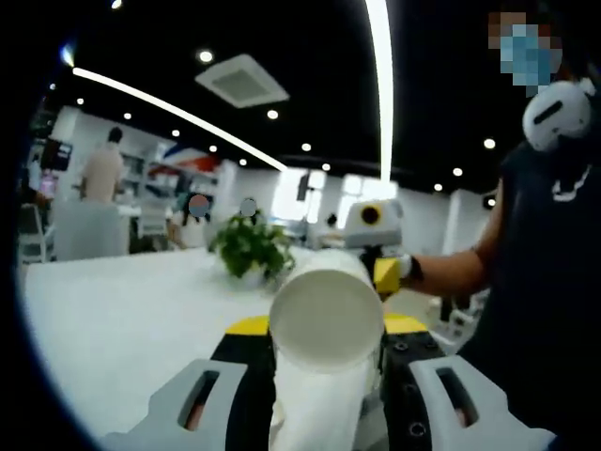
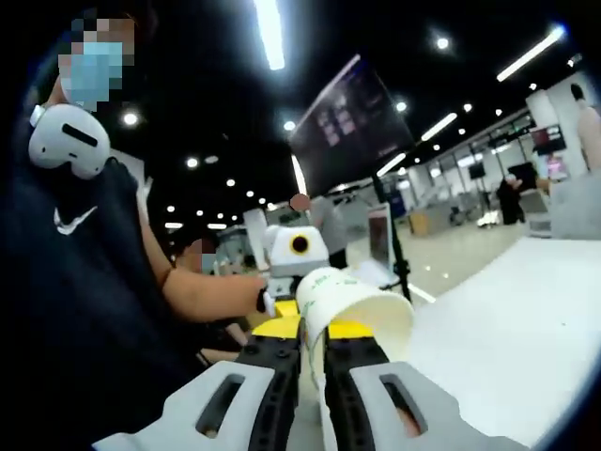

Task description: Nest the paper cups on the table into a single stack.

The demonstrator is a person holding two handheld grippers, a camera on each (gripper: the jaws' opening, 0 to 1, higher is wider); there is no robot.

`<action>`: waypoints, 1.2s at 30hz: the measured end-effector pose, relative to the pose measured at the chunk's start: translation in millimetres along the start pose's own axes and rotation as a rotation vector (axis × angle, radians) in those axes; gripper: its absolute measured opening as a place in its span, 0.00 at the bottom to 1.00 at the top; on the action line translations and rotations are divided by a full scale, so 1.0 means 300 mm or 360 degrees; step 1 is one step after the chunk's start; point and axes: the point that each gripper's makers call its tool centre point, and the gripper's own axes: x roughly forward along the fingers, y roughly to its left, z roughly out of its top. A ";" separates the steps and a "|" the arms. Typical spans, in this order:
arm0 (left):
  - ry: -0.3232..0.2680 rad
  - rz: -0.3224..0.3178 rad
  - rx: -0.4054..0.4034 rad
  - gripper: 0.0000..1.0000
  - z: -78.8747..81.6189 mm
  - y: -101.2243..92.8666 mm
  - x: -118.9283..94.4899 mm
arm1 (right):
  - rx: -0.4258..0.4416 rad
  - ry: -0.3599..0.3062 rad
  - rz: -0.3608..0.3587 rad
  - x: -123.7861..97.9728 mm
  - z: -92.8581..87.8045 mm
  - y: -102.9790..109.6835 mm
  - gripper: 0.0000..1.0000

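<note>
In the left gripper view we are looking along our left gripper (image 1: pixel 324 376), whose two pale grey plastic jaws are closing in on a white paper cup stack (image 1: pixel 324 338); the jaws are standing only as far apart as the cup's body, and they are pressing on its smooth, slightly glossy sides, so this stack is being gripped. The stack is lying tilted with its round flat base turned toward the camera, raised above the white table (image 1: pixel 113 319). Beyond it a small leafy green plant (image 1: pixel 249 246) is sitting in a pale pot on the tabletop, and our right gripper (image 1: pixel 380 246), with its yellow front block, is showing just behind the stack at the end of a bare forearm. In the right gripper view our right gripper (image 2: pixel 315 362) is pinching the thin rolled rim of a single paper cup (image 2: pixel 362 305); its jaws are standing almost together, with only the cup's wall between them. This cup is white with faint green print, cone-shaped, its open mouth facing down and to the right over the smooth white table (image 2: pixel 526 319). The left gripper (image 2: pixel 299 252) is showing just behind this cup.
</note>
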 end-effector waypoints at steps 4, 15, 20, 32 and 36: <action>0.0039 0.0033 0.0058 0.40 -0.006 -0.001 0.001 | -0.0028 0.0034 0.0045 0.001 0.001 0.026 0.00; 0.0167 0.0366 0.0099 0.88 -0.051 0.110 -0.048 | -0.0160 0.0142 -0.0059 -0.006 0.068 -0.002 0.00; 0.0172 0.0492 0.0104 0.99 -0.075 0.149 -0.100 | -0.0184 0.0310 -0.0104 -0.010 0.082 -0.014 0.00; 0.0331 0.0753 0.0092 0.99 -0.217 0.219 -0.254 | -0.0374 0.1028 -0.0377 -0.051 0.057 -0.109 0.00; 0.0319 0.0796 0.0075 0.99 -0.238 0.229 -0.304 | -0.0376 0.1269 -0.0439 -0.059 0.049 -0.141 0.00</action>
